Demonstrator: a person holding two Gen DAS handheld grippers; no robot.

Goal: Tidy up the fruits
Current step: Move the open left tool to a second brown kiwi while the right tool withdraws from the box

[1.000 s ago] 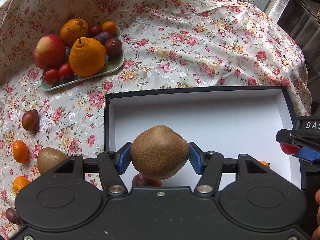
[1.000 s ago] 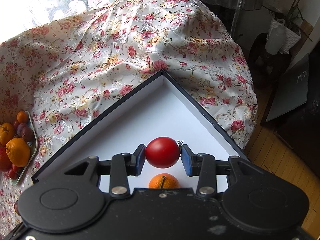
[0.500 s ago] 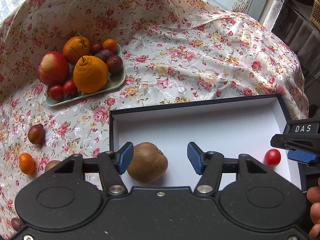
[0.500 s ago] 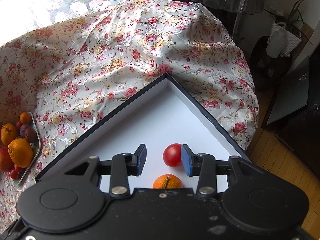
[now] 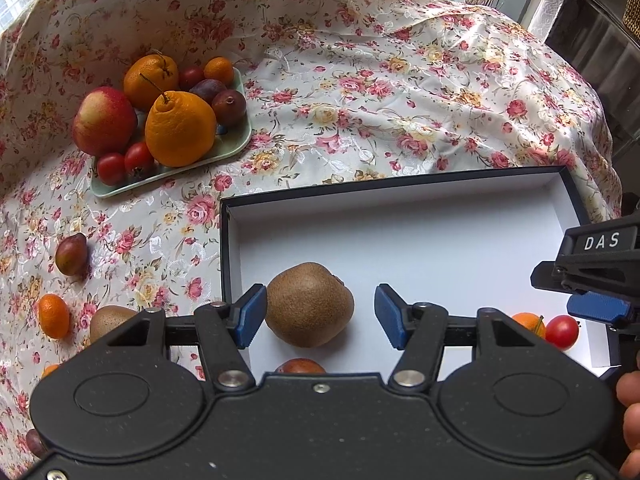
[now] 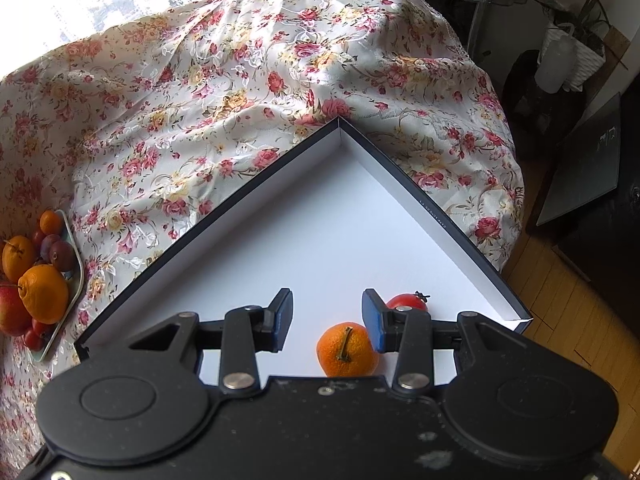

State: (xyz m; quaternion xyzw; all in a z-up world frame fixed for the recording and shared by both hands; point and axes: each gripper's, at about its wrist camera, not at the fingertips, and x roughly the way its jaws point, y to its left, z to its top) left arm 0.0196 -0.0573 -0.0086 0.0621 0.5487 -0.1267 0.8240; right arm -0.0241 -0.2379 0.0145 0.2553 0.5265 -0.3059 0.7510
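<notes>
1. Floral cloth drapes the table [image 5: 360, 92], with a window behind; a white-lined box [image 5: 400, 200] sits near its front edge and a green plate [image 5: 236, 144] of fruit lies further back on the left.
2. Both loads have just been let go. The left gripper [image 5: 320, 316] has its fingers apart, and the kiwi [image 5: 309, 305] rests on the box floor between them, touching neither blue pad.
3. The right gripper [image 6: 327, 320] also stands with its fingers apart; the tomato [image 6: 406, 302] lies in the box behind its right finger, beside a small orange [image 6: 347, 350].
4. A second ago each gripper was clamped on its fruit above the box; half a second ago the fingers had already parted.
5. Since then the tomato has passed from between the fingers to the right finger's far side, so this gripper appears to be backing off leftward.
6. Judged from this, two more fruits are sorted, while a plum [image 5: 71, 253], a mandarin [image 5: 53, 316] and a second kiwi [image 5: 110, 320] wait on the cloth.
</notes>
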